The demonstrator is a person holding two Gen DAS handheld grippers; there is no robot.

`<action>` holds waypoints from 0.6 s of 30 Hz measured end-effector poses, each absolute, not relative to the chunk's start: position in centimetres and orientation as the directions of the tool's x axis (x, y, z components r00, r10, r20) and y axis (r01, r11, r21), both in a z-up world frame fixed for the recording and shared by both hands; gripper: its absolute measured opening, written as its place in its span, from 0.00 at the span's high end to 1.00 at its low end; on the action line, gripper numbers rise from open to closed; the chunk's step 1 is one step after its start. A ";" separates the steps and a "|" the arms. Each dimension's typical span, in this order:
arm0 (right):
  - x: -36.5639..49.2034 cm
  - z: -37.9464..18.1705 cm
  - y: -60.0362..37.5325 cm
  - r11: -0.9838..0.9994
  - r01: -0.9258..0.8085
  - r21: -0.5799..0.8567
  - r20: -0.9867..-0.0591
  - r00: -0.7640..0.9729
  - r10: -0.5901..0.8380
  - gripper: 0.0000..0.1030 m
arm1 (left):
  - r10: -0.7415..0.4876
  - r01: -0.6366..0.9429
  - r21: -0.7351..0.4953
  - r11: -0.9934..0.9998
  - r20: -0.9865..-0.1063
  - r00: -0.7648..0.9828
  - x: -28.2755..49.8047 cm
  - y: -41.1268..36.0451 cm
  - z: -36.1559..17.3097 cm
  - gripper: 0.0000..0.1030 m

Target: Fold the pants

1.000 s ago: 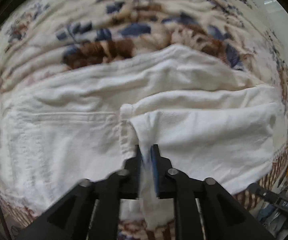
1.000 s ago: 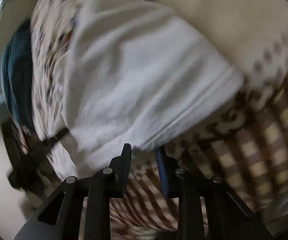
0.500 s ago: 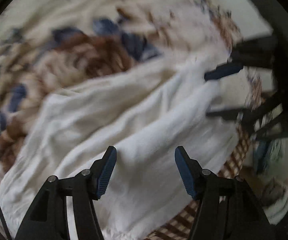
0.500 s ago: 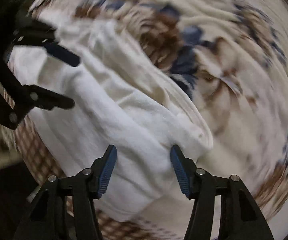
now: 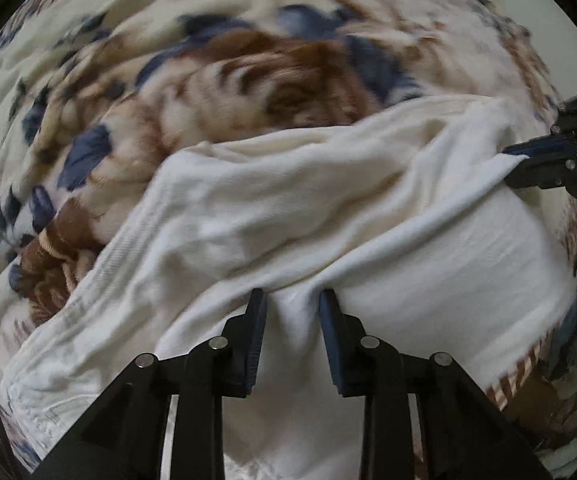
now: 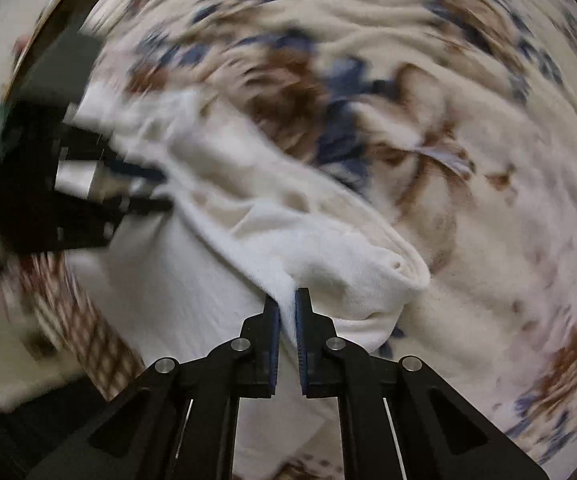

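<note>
White, soft-looking cotton was what your left wrist camera mostly saw: the pants (image 5: 288, 216) lay bunched across a plush blanket (image 5: 248, 80) with a brown and navy flower print, all of it a bit smeared by blur. The fabric ran from the lower left, where stitched seams showed, up toward the right edge, with long diagonal creases and one thick fold draped over another. Your left gripper (image 5: 291, 312) sat low and centre, pointing up the cloth, its jaws partly apart with a pinch of white fabric sitting between the blue pads; whether they'd actually bitten down on it, can't tell. Over at the right edge your right gripper (image 5: 528, 160) poked in sideways, jaws drawn together on the edge of the pants.

Right wrist camera next, also blurry. Same pants (image 6: 248, 240) here, a rumpled band going from upper left down to the bottom centre, with a rounded folded corner just right of the fingers. That blanket (image 6: 468, 160) filled the right side. Your right gripper (image 6: 287, 300) aimed straight along a raised ridge of the cloth, jaws nearly closed and clamped on that ridge. Your left gripper (image 6: 156, 190) came in from the left side, tips buried at the pants' far fold, too smeared to judge the grip from this angle.
</note>
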State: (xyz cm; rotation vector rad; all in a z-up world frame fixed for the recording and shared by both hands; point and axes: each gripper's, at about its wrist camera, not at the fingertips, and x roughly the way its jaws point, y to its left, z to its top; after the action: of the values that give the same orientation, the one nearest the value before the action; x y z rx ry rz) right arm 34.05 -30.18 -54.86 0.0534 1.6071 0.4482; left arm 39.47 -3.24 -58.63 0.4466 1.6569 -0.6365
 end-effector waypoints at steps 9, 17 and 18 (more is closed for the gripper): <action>33.9 -57.9 -37.3 0.822 0.239 0.516 -0.816 -0.155 0.557 0.83 | -0.094 0.528 -0.203 0.824 -0.970 -0.226 41.2 -1.4 -57.1 0.68; 25.3 -55.6 -40.2 0.604 0.427 0.672 -0.705 0.122 0.698 0.82 | -0.200 0.670 -0.238 0.703 -0.970 -0.135 39.4 -9.7 -47.0 0.37; 24.3 -55.3 -40.3 0.565 0.438 0.699 -0.678 0.158 0.718 0.81 | -0.190 0.705 -0.224 0.673 -0.973 -0.128 39.3 -11.5 -46.5 0.37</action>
State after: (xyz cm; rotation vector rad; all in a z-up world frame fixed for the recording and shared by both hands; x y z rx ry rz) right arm 24.31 -40.35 -55.31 1.0430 1.4738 0.2640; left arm 39.32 -11.50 -46.53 0.4445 1.5156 -0.8115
